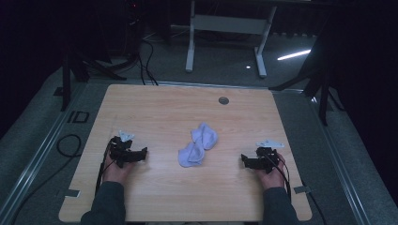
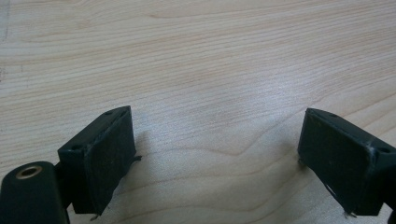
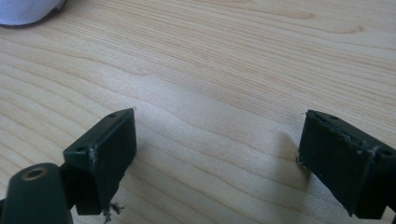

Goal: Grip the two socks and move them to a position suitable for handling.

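Two pale lilac socks point(image 1: 198, 144) lie bunched together near the middle of the wooden table point(image 1: 169, 108). My left gripper point(image 1: 141, 153) rests low over the table to the left of them, jaws pointing right, open with bare wood between its pads point(image 2: 109, 158). On the other side my right gripper point(image 1: 245, 160) points left toward the socks, also open and empty point(image 3: 219, 158). A corner of one sock point(image 3: 25, 10) peeks in at the top left of the right gripper view.
A small round grommet point(image 1: 224, 100) sits near the table's far edge. Beyond the table stand a white desk frame point(image 1: 225, 28) and dark stands point(image 1: 80, 65). Cables point(image 1: 68, 145) trail on the floor at the left.
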A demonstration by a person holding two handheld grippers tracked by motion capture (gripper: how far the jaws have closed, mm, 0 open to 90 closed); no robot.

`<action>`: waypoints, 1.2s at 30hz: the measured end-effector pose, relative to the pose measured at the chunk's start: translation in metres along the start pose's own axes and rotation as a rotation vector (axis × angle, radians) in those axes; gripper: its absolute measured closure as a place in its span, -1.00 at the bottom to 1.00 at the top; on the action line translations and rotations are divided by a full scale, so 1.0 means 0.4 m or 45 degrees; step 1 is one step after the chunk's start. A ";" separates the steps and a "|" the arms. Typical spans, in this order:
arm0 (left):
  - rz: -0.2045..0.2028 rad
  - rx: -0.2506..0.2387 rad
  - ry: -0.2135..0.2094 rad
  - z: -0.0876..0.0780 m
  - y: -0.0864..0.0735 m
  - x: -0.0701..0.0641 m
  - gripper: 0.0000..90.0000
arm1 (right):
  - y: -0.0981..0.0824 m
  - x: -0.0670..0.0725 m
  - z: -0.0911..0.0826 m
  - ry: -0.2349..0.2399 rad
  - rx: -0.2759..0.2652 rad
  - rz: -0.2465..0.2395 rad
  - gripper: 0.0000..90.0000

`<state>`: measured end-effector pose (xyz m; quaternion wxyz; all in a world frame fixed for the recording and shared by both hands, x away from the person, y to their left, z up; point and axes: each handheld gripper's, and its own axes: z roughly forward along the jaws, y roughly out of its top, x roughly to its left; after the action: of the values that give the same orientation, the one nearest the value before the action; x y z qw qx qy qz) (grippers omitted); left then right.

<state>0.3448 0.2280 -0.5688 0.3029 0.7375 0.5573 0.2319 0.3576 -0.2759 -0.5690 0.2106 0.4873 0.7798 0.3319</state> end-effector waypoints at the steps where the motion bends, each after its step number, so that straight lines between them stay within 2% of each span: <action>1: 0.000 0.000 0.000 0.000 0.000 0.000 -0.76 | 0.000 0.000 0.000 -0.001 0.000 0.001 -0.76; 9: -0.010 -0.001 0.010 -0.001 -0.001 -0.003 -0.76 | -0.002 0.004 -0.002 -0.012 -0.002 0.011 -0.75; 13: -0.013 0.000 0.013 -0.003 -0.003 -0.004 -0.76 | -0.005 0.013 -0.007 -0.028 -0.010 0.028 -0.67; 15: -0.013 0.000 0.013 -0.003 -0.003 -0.004 -0.76 | -0.008 0.018 -0.010 -0.027 -0.021 0.025 -0.53; 18: -0.013 0.000 0.013 -0.003 -0.003 -0.004 -0.76 | -0.011 0.036 -0.020 -0.022 -0.038 0.022 -0.17; 24: -0.013 0.000 0.013 -0.003 -0.003 -0.004 -0.76 | 0.001 0.067 -0.033 -0.031 0.023 0.005 0.31; 26: -0.013 0.000 0.013 -0.004 -0.004 -0.004 -0.75 | 0.005 0.076 -0.040 -0.024 0.040 -0.018 0.43; 28: -0.012 0.001 0.014 -0.004 -0.004 -0.005 -0.75 | 0.010 0.089 -0.049 0.010 0.044 -0.047 0.58; 30: -0.012 0.001 0.014 -0.004 -0.004 -0.005 -0.75 | 0.013 0.094 -0.052 0.013 0.044 -0.057 0.64; 31: -0.012 0.001 0.014 -0.004 -0.004 -0.005 -0.75 | 0.020 0.109 -0.059 0.038 0.048 -0.089 0.80; 32: -0.012 0.001 0.014 -0.004 -0.004 -0.005 -0.75 | 0.023 0.117 -0.062 0.042 0.055 -0.103 0.86; 36: -0.015 0.000 0.015 -0.004 -0.004 -0.005 -0.75 | 0.036 0.158 -0.070 0.082 0.065 -0.177 0.99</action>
<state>0.3422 0.2265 -0.5687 0.3009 0.7328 0.5635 0.2345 0.3207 -0.2233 -0.5397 0.1956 0.4261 0.8263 0.3120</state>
